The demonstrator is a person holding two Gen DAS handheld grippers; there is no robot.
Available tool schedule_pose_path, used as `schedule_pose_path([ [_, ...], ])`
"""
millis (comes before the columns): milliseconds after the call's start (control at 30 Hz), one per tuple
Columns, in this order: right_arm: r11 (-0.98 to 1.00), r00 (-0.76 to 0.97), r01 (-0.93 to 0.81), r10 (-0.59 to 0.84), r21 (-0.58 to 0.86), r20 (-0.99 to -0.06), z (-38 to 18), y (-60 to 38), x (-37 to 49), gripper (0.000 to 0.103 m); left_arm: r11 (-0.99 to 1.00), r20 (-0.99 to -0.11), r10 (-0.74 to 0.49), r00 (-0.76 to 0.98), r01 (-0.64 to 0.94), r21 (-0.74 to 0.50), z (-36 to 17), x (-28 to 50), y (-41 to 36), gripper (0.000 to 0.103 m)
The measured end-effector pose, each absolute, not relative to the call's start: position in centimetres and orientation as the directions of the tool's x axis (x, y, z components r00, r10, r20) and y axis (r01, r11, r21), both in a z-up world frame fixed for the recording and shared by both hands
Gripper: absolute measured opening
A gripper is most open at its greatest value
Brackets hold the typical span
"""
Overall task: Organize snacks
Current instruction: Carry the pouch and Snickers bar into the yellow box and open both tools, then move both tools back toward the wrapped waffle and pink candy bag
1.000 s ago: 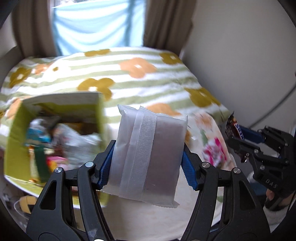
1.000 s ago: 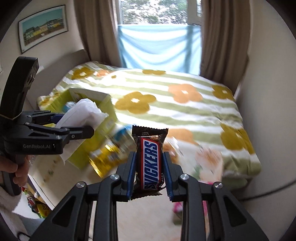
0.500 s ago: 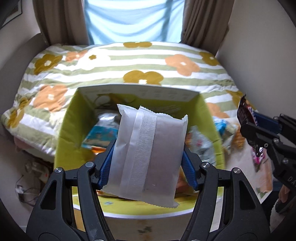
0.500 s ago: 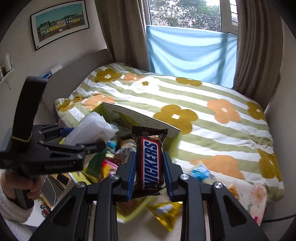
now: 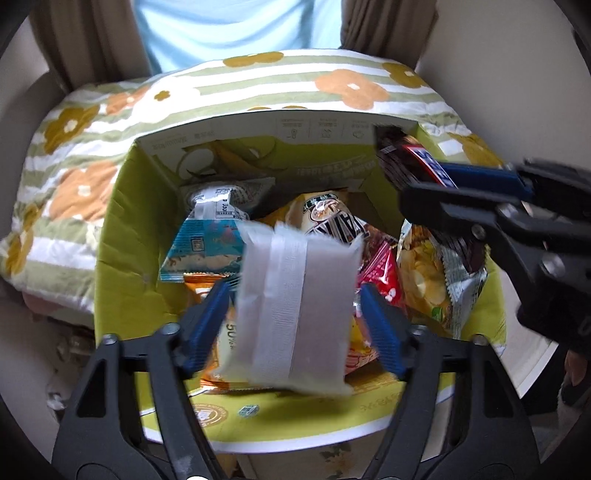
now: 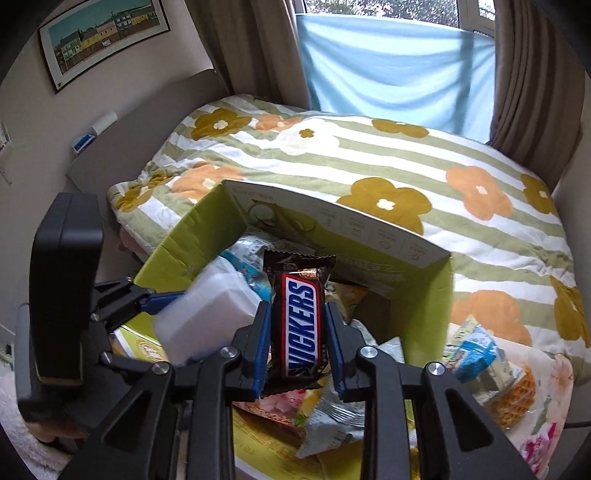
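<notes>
**2 tools over the snack box: a Snickers bar clamped, a white packet coming free**

The right tool [image 6: 297, 347] is gripping a Snickers bar [image 6: 301, 325] upright between its blue pads; the white "SNICKERS" lettering on the blue and red band is running lengthwise up the brown wrapper, with the first letter partly hidden. The bar is hanging over the open green cardboard box [image 6: 192, 236].

The left tool [image 5: 295, 325] is opening its jaws. A plain white translucent packet [image 5: 295, 314] with a ribbed seam down its back is sitting between the blue pads, blurred, with a gap showing on each side, so the pads are no longer pressing it. It is hovering just above the snacks piled in the box [image 5: 122, 236].

Inside the box, a crisp bag [image 5: 421, 273] showing pictured crisps, a red sachet [image 5: 384, 273], a blue and white packet [image 5: 207, 243] and an orange bag reading "50%" [image 5: 229, 332] are lying jumbled. The box's pale inner flap is carrying small printed icons and text too small to read.

The box is standing at the foot of a bed covered by a green-striped duvet [image 6: 369, 155] with orange and mustard flowers. A waffle packet [image 6: 491, 373] is lying on the bed to the right of the box. Brown curtains [image 6: 240, 44] are framing a window hung with pale blue cloth [image 6: 388, 66], and a framed picture of coloured houses [image 6: 107, 33] is hanging on the wall.
</notes>
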State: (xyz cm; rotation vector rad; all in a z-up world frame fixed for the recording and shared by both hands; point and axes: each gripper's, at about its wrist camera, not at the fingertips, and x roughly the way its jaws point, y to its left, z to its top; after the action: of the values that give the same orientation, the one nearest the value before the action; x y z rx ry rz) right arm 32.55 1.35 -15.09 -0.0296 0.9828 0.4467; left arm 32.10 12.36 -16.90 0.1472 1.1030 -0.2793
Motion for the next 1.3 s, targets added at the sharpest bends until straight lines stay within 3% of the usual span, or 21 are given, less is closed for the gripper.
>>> schedule_pose_path([
  [33, 0.911, 0.477, -0.376, 0.346, 0.168, -0.808, -15.2, 1.5, 32.7, 0.029, 0.955, -0.892, -0.12, 0.436, 0.297, 0.017, -16.9, 31.7, 12.2, 0.103],
  [100, 0.914, 0.487, -0.372, 0.342, 0.163, -0.804, -15.4, 1.4, 32.6, 0.055, 0.953, -0.887, -0.105, 0.45, 0.301, 0.04, -16.9, 31.0, 12.2, 0.103],
  [133, 0.915, 0.489, -0.367, 0.344, 0.169, -0.801, -15.6, 1.3, 32.5, 0.076, 0.952, -0.887, -0.106, 0.449, 0.303, 0.04, -16.9, 30.7, 12.2, 0.103],
  [167, 0.913, 0.482, -0.364, 0.353, 0.183, -0.802, -15.9, 1.2, 32.4, 0.085, 0.952, -0.887, -0.105, 0.45, 0.302, 0.04, -17.0, 30.5, 12.3, 0.103],
  [833, 0.921, 0.513, -0.354, 0.336, 0.162, -0.79, -14.7, 1.1, 30.4, 0.085, 0.96, -0.87, -0.132, 0.475, 0.281, 0.008, -15.6, 28.5, 13.9, 0.103],
  [867, 0.923, 0.524, -0.349, 0.333, 0.159, -0.784, -14.5, 0.9, 30.1, 0.087, 0.959, -0.868, -0.138, 0.477, 0.284, 0.003, -15.5, 28.4, 13.9, 0.103],
  [933, 0.93, 0.543, -0.336, 0.32, 0.148, -0.776, -14.1, 0.5, 29.6, 0.103, 0.956, -0.864, -0.156, 0.479, 0.294, -0.009, -15.3, 28.2, 13.8, 0.103],
  [1300, 0.968, 0.607, -0.224, 0.232, 0.115, -0.76, -12.6, -4.6, 26.4, 0.103, 0.931, -0.833, -0.224, 0.505, 0.364, -0.03, -13.4, 27.1, 10.1, 0.103],
])
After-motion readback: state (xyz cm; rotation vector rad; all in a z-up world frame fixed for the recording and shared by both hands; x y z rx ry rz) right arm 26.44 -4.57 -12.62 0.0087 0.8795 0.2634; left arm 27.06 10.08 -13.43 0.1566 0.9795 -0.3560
